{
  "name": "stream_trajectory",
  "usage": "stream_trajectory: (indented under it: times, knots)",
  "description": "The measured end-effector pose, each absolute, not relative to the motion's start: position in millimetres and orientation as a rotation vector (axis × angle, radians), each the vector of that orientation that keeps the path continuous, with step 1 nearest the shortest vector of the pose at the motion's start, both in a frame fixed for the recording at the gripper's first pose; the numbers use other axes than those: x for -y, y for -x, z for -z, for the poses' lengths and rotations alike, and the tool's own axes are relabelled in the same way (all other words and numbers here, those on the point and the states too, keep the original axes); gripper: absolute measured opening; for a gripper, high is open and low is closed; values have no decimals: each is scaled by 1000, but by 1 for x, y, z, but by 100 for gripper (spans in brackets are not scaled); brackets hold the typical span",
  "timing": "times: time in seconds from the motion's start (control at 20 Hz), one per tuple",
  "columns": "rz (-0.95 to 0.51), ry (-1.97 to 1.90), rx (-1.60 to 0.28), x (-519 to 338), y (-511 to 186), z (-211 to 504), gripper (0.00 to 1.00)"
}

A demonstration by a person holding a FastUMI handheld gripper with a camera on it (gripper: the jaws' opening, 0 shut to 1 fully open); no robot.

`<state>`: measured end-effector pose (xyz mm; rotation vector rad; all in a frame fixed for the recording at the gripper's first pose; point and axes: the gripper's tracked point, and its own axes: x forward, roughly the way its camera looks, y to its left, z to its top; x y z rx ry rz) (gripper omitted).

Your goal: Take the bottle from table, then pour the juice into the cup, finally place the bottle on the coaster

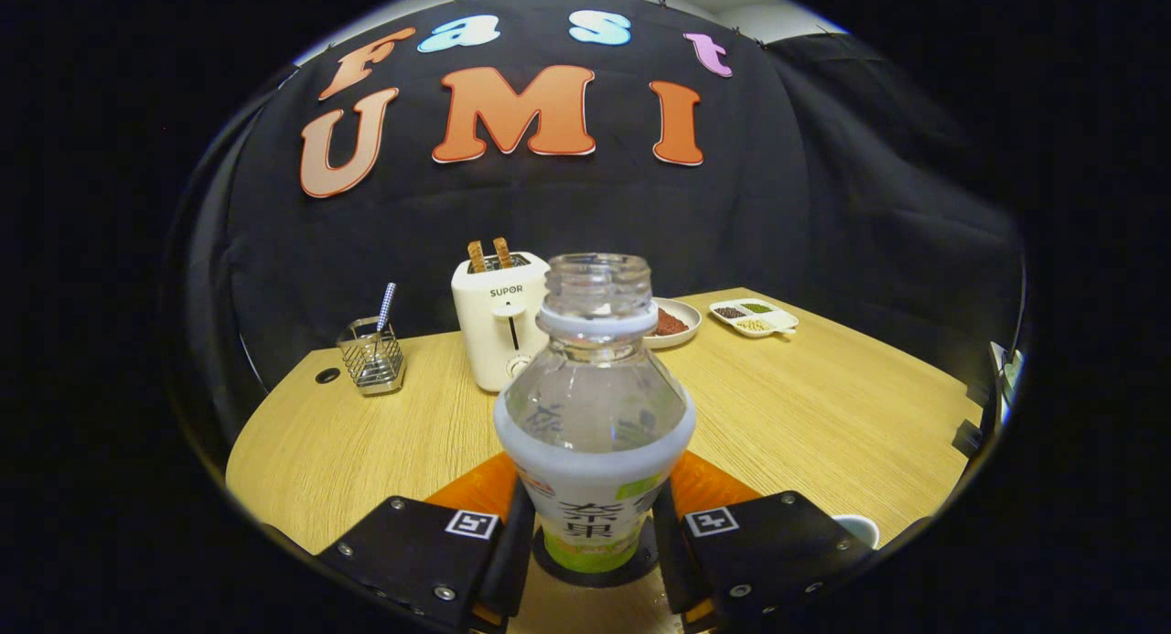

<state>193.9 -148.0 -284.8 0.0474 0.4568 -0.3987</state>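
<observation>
Your tongs (pixel 593 533) are clamped on the bottle (pixel 595 414), both fingers pressing its labelled sides; it stands upright and uncapped on a dark coaster (pixel 595 572) on the bench (pixel 823 414). The cup (pixel 858 527) is just right of the bottle. Beyond the bottle stands a toaster (pixel 499 318), left of that a wire holder (pixel 370 355), right two dishes (pixel 682 321).
</observation>
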Motion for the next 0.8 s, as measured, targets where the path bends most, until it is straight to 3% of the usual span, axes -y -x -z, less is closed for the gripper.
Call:
stream_trajectory:
  times: [0.6,0.8]
  knots:
    - [410,-10,-471,140,-186,299,69]
    - [400,1,-448,137,-185,291,85]
